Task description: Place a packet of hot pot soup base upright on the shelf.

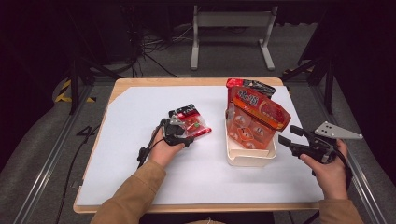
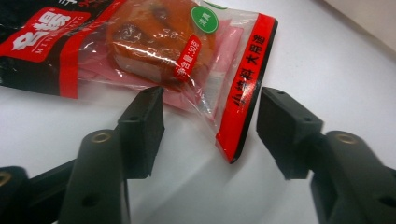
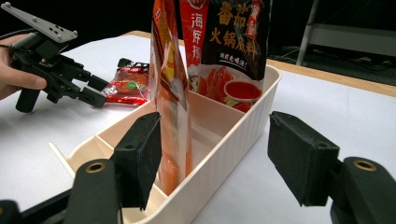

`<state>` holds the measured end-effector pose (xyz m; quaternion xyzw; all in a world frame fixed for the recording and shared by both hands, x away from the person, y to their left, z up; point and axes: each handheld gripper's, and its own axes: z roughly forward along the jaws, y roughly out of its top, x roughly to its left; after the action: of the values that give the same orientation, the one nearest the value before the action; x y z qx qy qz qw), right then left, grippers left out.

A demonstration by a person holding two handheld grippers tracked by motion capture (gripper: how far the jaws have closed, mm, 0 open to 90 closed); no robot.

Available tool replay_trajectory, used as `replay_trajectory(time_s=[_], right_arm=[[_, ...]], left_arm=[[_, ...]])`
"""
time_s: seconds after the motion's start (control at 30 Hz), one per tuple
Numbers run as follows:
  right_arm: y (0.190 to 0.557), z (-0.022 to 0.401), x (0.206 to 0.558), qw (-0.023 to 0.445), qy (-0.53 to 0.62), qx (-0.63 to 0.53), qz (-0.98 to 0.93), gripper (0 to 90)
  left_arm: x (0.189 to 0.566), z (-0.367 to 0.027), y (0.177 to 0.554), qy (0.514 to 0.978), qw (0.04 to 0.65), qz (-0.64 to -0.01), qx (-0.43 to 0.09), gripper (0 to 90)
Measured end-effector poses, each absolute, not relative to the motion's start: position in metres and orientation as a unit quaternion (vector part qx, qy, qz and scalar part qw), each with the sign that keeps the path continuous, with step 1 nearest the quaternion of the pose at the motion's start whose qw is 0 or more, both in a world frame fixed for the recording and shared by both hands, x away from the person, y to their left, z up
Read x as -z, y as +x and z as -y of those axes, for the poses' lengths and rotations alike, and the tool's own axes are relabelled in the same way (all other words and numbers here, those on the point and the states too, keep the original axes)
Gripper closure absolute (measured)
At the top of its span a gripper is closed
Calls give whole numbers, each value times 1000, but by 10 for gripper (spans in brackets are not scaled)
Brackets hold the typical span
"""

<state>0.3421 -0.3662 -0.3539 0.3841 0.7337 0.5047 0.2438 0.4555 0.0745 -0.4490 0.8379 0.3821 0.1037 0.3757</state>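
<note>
A small red-and-black snack packet [image 1: 192, 122] lies flat on the white mat [image 1: 140, 116], left of centre. My left gripper [image 1: 190, 131] is low at its near edge. In the left gripper view the packet [image 2: 159, 46] has its red-edged corner between the jaws of the left gripper [image 2: 212, 130], and the pads stand apart from it, so it is open. A cream divided bin [image 1: 250, 161] holds an upright orange pouch [image 1: 254, 116] and a darker pouch [image 1: 250, 86] behind it. My right gripper [image 1: 286, 134] hovers open just right of the bin, with the bin's corner [image 3: 224, 140] in front of its jaws.
The mat covers a wooden table [image 1: 196, 81]. Metal rails [image 1: 51, 154] run along both sides of the table. A white frame [image 1: 231, 32] and cables [image 1: 154, 46] are on the floor behind. In the right gripper view the left gripper [image 3: 99, 91] is far left by the packet [image 3: 130, 84].
</note>
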Motion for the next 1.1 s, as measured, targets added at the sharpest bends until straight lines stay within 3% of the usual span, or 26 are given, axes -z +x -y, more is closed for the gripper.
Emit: replay_trajectory(time_s=[0.17, 0.47, 1.1], right_arm=[[341, 365, 353, 244, 380, -505, -735, 358], [341, 365, 353, 245, 379, -504, -736, 366], [328, 367, 340, 244, 375, -518, -729, 516]], left_arm=[[449, -73, 454, 844, 361, -373, -135, 578], [451, -83, 456, 828, 375, -396, -132, 861], [432, -96, 443, 823, 393, -391, -122, 900]])
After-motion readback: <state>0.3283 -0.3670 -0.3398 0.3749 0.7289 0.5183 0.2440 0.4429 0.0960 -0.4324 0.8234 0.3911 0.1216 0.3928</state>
